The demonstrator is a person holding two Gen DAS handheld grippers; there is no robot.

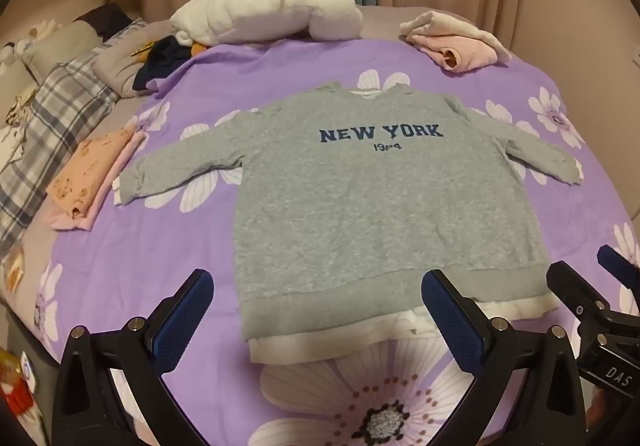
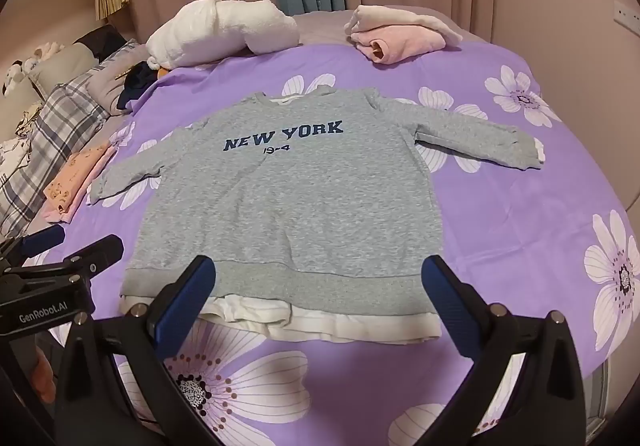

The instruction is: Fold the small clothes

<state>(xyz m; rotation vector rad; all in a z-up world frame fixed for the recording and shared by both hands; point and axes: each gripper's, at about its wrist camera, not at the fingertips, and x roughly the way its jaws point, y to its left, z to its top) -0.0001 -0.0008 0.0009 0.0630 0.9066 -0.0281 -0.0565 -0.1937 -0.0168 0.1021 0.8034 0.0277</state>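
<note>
the grey "new york" sweatshirt with a white hem (image 1: 360,198) lies flat, sleeves spread, on the purple flowered bedsheet (image 1: 168,258), just ahead of the left gripper (image 1: 316,306) and right gripper (image 2: 320,294); both are spread wide, holding nothing, above its hem.

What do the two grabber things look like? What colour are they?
Each gripper, left gripper and right gripper, is black, shaped like a wide V, with two fingers carrying bumpy blue pads and small silver bolts. White lettering marks the black bodies: "GenRobot.AI" on the left, "DAS" on the right. No cables or sleeves show.
</note>
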